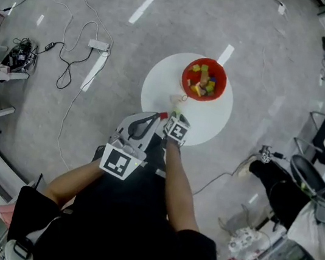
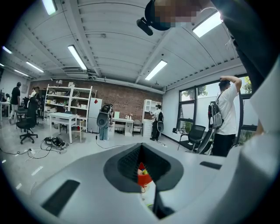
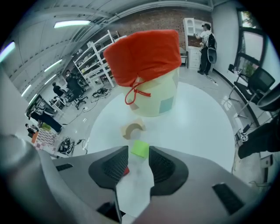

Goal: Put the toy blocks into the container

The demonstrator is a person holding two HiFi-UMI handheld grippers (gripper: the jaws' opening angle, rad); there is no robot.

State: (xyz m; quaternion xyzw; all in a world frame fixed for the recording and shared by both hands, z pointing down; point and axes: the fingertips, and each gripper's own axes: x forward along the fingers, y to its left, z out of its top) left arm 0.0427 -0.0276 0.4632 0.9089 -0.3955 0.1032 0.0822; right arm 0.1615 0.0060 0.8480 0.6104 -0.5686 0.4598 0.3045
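Observation:
A red fabric-rimmed container (image 1: 203,79) with several coloured blocks inside stands on the round white table (image 1: 157,88). In the right gripper view the container (image 3: 146,61) is ahead, with a wooden arch block (image 3: 133,127) lying in front of it. My right gripper (image 3: 139,152) points steeply down at the table, open, with a green block (image 3: 140,148) lying between its tips, not pinched. A red block (image 3: 126,171) peeks out under its left jaw. My left gripper (image 1: 162,116) hovers at the table's near edge, its pads together and empty; through its jaws (image 2: 141,148) the container (image 2: 143,177) shows.
Cables and a power strip (image 1: 98,44) lie on the floor to the left. Office chairs (image 1: 324,159) and a seated person's legs (image 1: 277,182) are at the right. The table edge (image 1: 207,141) is close to my body.

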